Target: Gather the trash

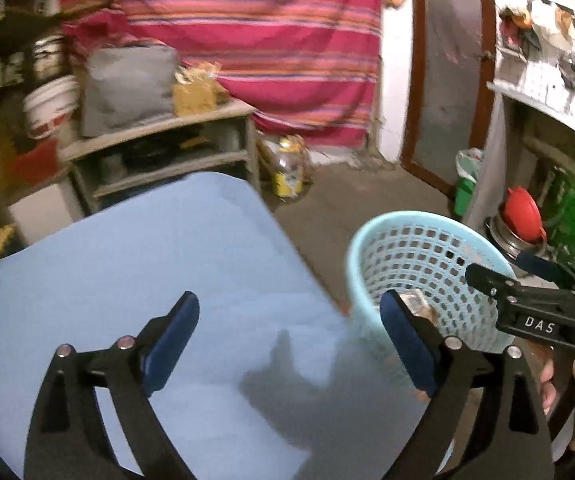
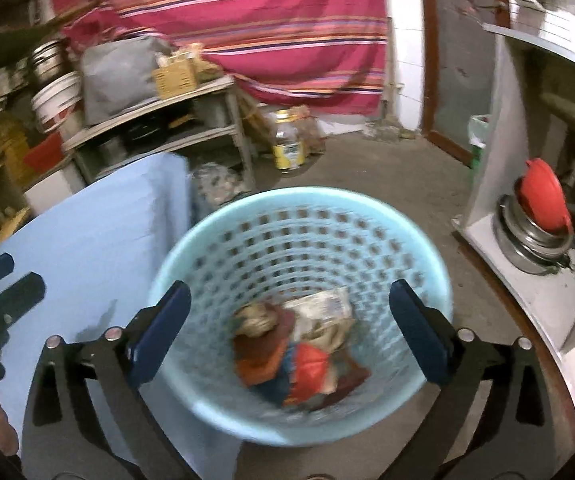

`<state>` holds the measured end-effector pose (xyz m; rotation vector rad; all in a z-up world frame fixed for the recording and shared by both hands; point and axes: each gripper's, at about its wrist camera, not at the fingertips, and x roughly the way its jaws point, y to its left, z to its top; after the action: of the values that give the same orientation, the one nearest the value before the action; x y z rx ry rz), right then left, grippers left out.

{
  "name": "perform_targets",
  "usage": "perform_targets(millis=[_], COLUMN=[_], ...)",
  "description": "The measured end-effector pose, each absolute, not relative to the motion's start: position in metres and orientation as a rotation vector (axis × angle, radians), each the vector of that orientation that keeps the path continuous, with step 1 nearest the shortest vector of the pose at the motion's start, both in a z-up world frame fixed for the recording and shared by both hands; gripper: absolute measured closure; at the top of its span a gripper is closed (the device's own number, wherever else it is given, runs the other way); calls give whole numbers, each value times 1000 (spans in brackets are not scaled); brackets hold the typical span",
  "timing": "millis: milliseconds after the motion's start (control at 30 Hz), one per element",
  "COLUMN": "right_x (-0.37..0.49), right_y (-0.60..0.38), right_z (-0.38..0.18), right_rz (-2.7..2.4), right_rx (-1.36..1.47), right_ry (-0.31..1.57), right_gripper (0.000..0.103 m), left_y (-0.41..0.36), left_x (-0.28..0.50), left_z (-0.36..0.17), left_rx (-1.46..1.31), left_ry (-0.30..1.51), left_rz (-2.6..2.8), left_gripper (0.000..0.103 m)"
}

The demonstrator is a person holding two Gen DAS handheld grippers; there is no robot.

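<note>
With both the left gripper (image 1: pixel 289 340) and right gripper (image 2: pixel 289 330) spread empty, we should sweep the bare blue tabletop (image 1: pixel 147 264) before leaving the trash-filled pale-blue perforated plastic basket (image 2: pixel 419 236) at lower centre.

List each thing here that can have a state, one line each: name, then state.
left gripper: open, nothing between its fingers, over the blue table top
right gripper: open, empty, above the basket
basket: upright on the floor beside the table, holding trash
trash: crumpled wrappers piled at the basket's bottom
blue table top: bare where visible
</note>
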<state>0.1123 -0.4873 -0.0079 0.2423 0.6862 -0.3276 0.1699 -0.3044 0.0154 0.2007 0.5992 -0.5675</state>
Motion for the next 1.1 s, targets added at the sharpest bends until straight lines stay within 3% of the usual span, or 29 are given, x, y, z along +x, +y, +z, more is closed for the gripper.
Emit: perform_targets(millis=[200,300,567,1100], right_x=[93,77,33,0], right_y=[-420,-389,-316,-259], right_z=[8,18,19,-14], right_rz=[-247,-217,-180,-222], right_rx=[189,189,172,15], right_ry=[627,595,553,491], right_gripper=[4,4,4,4], left_y=[-220,-183,-105,-58], left_x=[130,107,51,38], left_z=[27,30,19,-32], left_rx=[161,151,150,110], left_ry=[534,488,433,515], left_rz=[-486,-436,-363,-236], left_gripper=[12,4,4,4])
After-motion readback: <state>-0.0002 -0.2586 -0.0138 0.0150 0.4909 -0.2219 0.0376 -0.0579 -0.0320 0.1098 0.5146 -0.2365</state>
